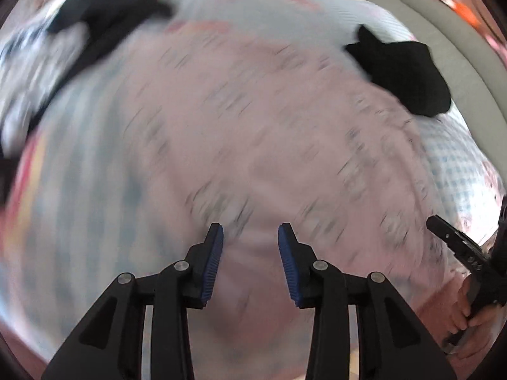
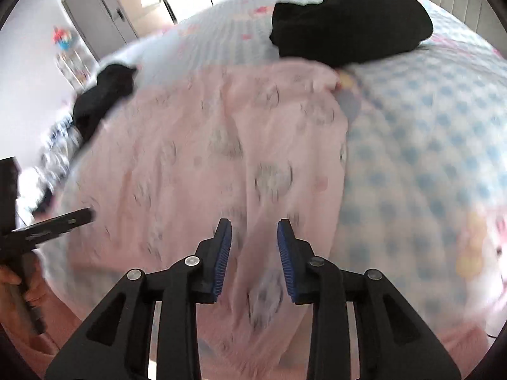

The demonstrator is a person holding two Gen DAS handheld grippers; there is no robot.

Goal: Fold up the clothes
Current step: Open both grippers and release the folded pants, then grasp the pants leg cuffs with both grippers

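Observation:
A pale pink garment with a small grey print (image 1: 253,120) lies spread flat on the bed; it also shows in the right wrist view (image 2: 221,145). My left gripper (image 1: 250,237) is open and empty, just above the garment's near part. My right gripper (image 2: 254,231) is open, with a raised fold of the pink cloth between its blue pads (image 2: 221,253), which do not press it. The right gripper shows at the right edge of the left wrist view (image 1: 456,243), and the left gripper at the left edge of the right wrist view (image 2: 57,221). Both views are motion-blurred.
The bed has a blue-and-white checked cover (image 2: 427,145). A black garment (image 2: 348,15) lies at the far right near the headboard (image 1: 443,38). Another black garment (image 2: 101,95) and a patterned one (image 2: 60,145) lie at the far left. A grey door (image 2: 95,9) stands beyond.

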